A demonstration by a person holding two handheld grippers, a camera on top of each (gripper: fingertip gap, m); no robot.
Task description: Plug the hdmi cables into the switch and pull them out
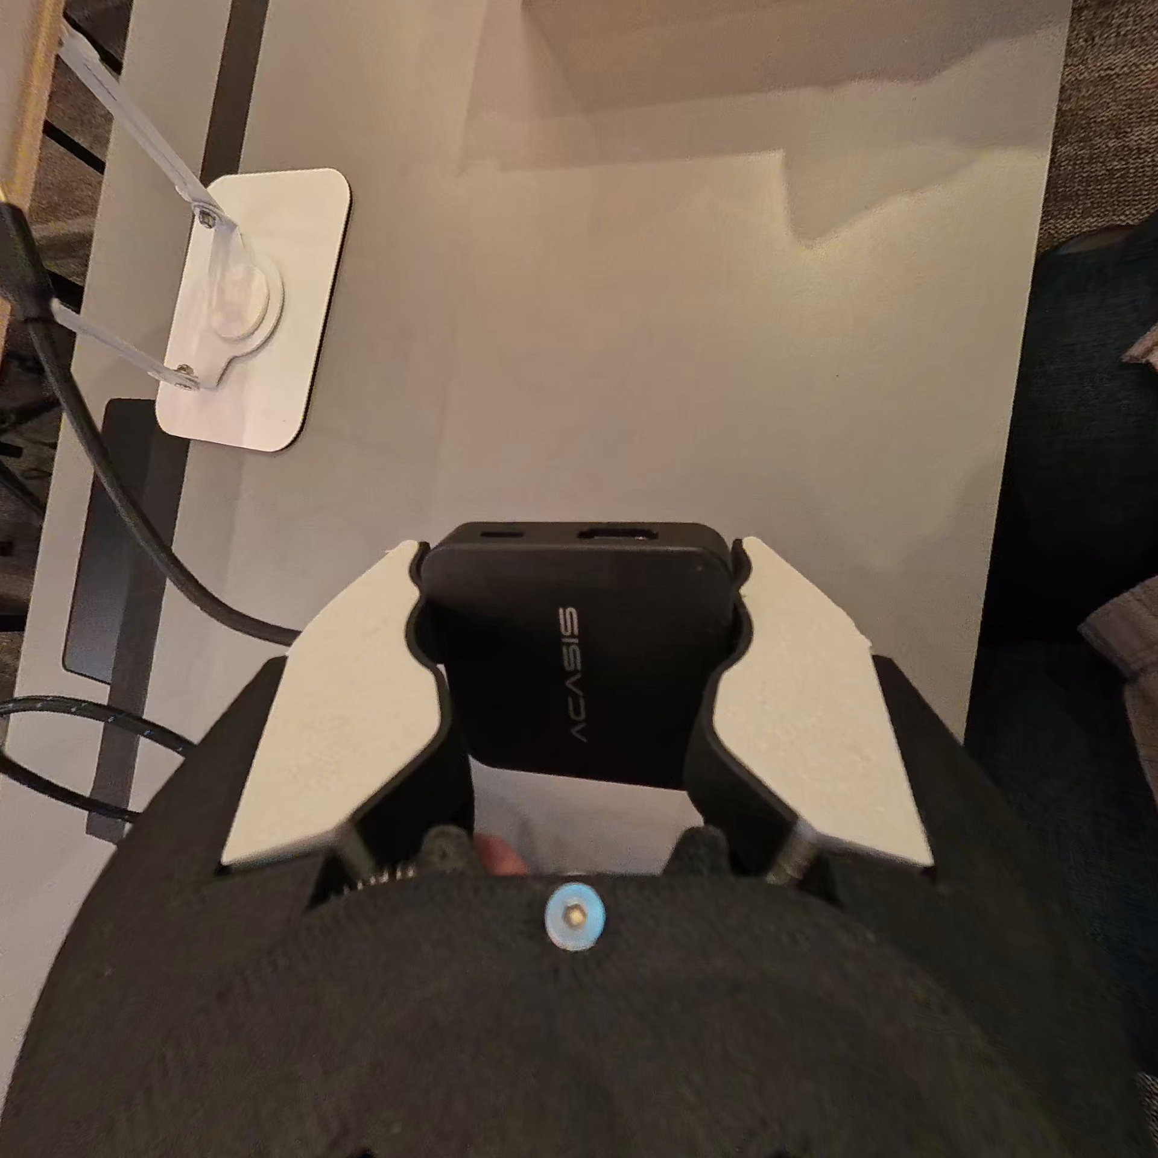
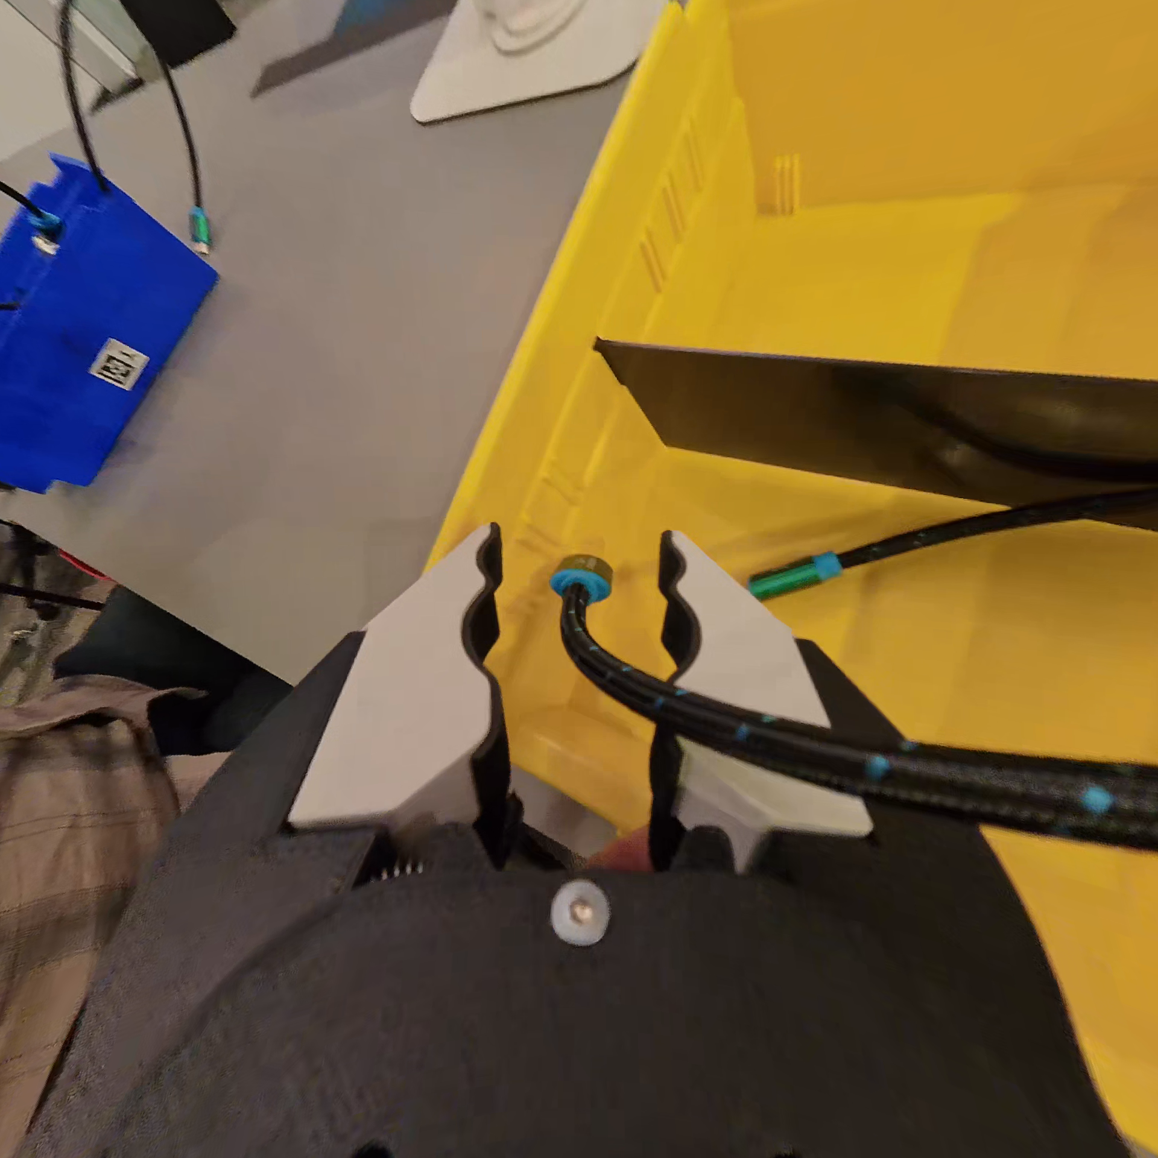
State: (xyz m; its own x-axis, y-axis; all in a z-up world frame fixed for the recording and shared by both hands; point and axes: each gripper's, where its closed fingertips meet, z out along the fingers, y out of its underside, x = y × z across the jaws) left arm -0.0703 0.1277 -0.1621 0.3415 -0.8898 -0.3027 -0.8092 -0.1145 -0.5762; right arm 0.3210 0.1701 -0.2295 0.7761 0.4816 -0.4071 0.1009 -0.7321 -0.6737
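Left fingers (image 1: 432, 601) clamped around switch (image 1: 579, 652); right fingers (image 2: 432, 658) spread astride braided cable (image 2: 626, 664).

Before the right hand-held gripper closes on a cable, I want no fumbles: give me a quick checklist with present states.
1. Switch held by left hand-held gripper: ok, clamped between both fingers.
2. Switch ports free: ok, the two on the front edge are empty.
3. Right hand-held gripper open: ok, fingers apart.
4. Cable between its fingers: ok, the plug end sits in the gap, not yet gripped.
5. Plug orientation to the port: cannot tell, the plug points away from the camera.
6. Second cable clear: ok, it lies apart in the yellow bin.
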